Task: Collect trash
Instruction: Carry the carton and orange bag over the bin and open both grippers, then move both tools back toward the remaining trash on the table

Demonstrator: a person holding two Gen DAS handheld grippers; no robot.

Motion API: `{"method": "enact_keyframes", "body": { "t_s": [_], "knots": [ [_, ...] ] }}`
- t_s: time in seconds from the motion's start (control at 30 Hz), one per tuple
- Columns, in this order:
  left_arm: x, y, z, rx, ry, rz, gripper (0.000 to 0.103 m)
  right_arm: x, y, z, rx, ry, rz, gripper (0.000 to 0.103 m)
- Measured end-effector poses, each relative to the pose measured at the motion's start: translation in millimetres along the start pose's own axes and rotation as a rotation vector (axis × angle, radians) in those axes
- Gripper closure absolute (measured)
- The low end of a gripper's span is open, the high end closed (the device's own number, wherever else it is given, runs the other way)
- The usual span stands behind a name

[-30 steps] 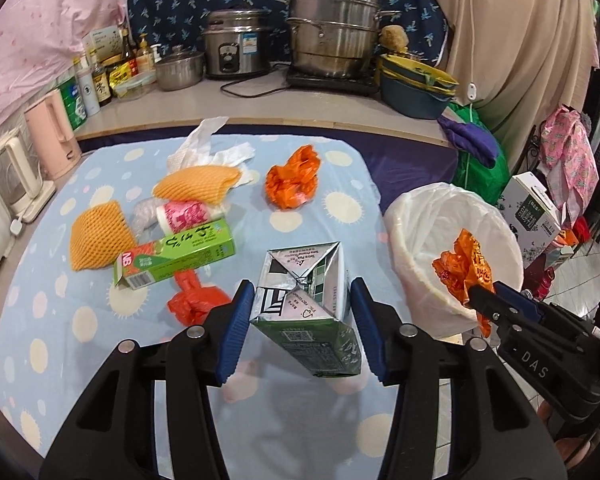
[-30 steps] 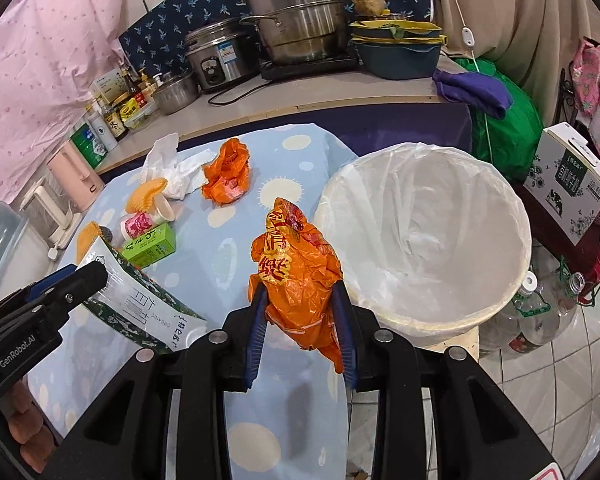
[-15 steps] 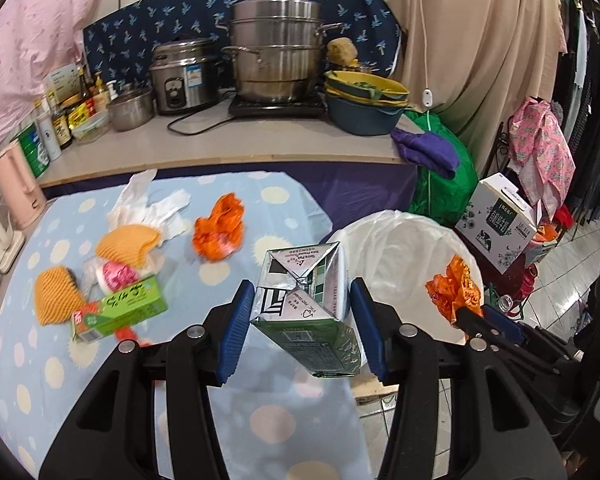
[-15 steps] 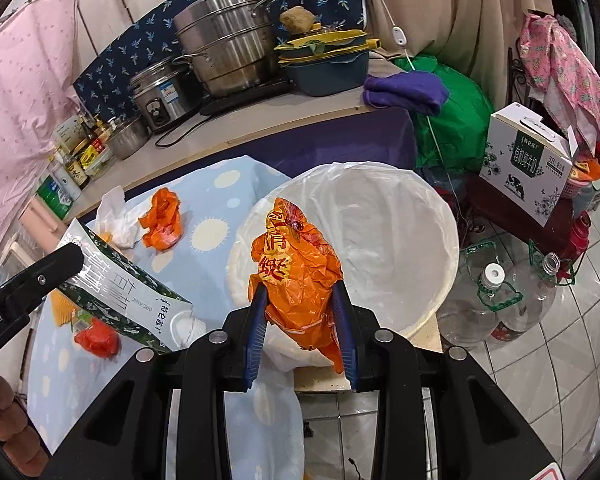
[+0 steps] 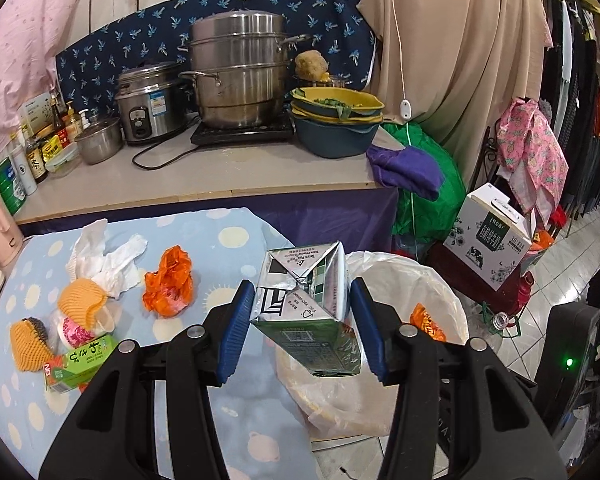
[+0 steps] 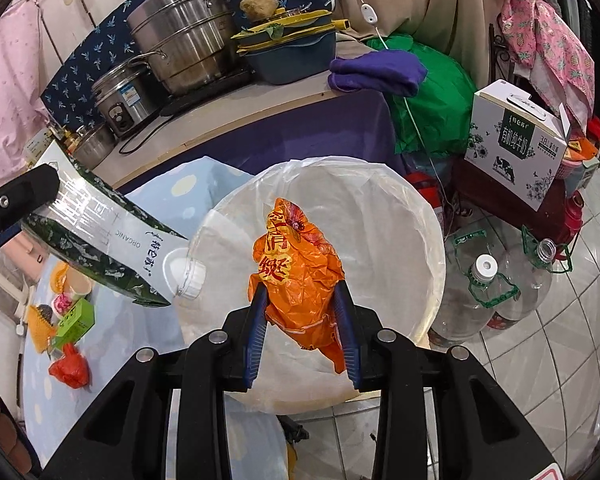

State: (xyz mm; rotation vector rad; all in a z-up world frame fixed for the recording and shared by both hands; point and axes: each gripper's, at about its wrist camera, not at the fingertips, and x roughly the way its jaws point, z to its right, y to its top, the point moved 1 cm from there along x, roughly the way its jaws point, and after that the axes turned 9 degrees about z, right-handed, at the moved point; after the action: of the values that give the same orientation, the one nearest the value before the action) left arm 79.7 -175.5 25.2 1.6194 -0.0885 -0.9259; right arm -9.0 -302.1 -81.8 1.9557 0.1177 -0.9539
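My left gripper (image 5: 302,286) is shut on a green and silver milk carton (image 5: 300,308), held in the air at the near left rim of the white-lined bin (image 5: 420,280). In the right wrist view the carton (image 6: 112,240) points its white cap at the bin (image 6: 400,220). Over the bin's middle, my right gripper (image 6: 300,290) has its jaws opening around a crumpled orange plastic bag (image 6: 296,256), and the pads still touch it. On the blue spotted table lie another orange bag (image 5: 168,284), white tissue (image 5: 108,256), an orange foam net (image 5: 82,296) and a green box (image 5: 80,360).
A counter (image 5: 220,176) behind the table carries steel pots, a rice cooker and stacked basins. Right of the bin stand a white milk box (image 6: 516,140) on a dark stand and large clear water bottles (image 6: 484,292) on the tiled floor. A red bag (image 6: 70,368) lies on the table.
Both grippers have swung right, from over the table toward the bin. The orange bag now hangs over the bin's middle and the carton has reached its rim.
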Motion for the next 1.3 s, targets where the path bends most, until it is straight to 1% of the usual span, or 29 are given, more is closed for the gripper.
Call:
{"method": "enact_keyframes", "body": {
  "t_s": [0.23,0.3,0.33,0.37,0.43,0.47,0.57,0.6,0.67,0.73,0.93,1.1,1.2,1.3],
  "knots": [
    [24.5,-11.3,7.8,-0.002,-0.007,-0.038,0.055,7.2,1.3,0.4,0.007,-0.008,0.003,0.068],
    [27.6,-13.3,8.9,0.004,0.004,-0.037,0.054,5.3,2.9,2.1,0.015,-0.014,0.012,0.060],
    [28.2,-13.5,8.9,0.007,0.012,-0.033,0.052,3.3,3.7,2.9,0.018,-0.016,0.018,0.055],
    [27.9,-13.4,8.7,0.008,0.016,-0.026,0.050,0.8,4.5,3.6,0.021,-0.017,0.026,0.053],
    [26.6,-12.4,7.8,0.003,0.018,-0.019,0.038,-3.4,6.3,4.6,0.026,-0.021,0.039,0.049],
    [25.7,-12.0,7.3,0.001,0.017,-0.016,0.037,-6.3,6.8,5.1,0.029,-0.022,0.045,0.048],
    [21.8,-9.9,6.3,0.005,0.028,-0.003,0.033,-14.2,8.6,6.1,0.038,-0.016,0.058,0.046],
    [20.8,-9.5,5.7,0.004,0.032,0.000,0.030,-16.7,9.0,5.4,0.038,-0.014,0.062,0.045],
    [17.6,-8.9,2.7,-0.004,0.040,0.004,0.028,-22.4,10.2,2.4,0.029,-0.014,0.073,0.045],
    [14.7,-7.7,-1.1,-0.015,0.048,0.004,0.024,-27.8,11.8,-1.7,0.016,-0.015,0.086,0.043],
    [4.8,-5.7,-15.9,-0.027,0.097,0.005,0.023,-41.5,14.2,-16.5,-0.004,0.010,0.111,0.041],
    [-3.7,-7.5,-34.8,-0.053,0.136,-0.004,0.023,-48.8,13.5,-32.1,-0.023,0.032,0.120,0.041],
    [-10.3,-11.5,-49.4,-0.070,0.166,-0.009,0.019,-52.0,11.4,-44.2,-0.041,0.048,0.120,0.041],
    [-15.5,-16.1,-63.3,-0.085,0.190,-0.016,0.019,-53.8,8.3,-56.5,-0.063,0.061,0.118,0.041]
  ]
}}
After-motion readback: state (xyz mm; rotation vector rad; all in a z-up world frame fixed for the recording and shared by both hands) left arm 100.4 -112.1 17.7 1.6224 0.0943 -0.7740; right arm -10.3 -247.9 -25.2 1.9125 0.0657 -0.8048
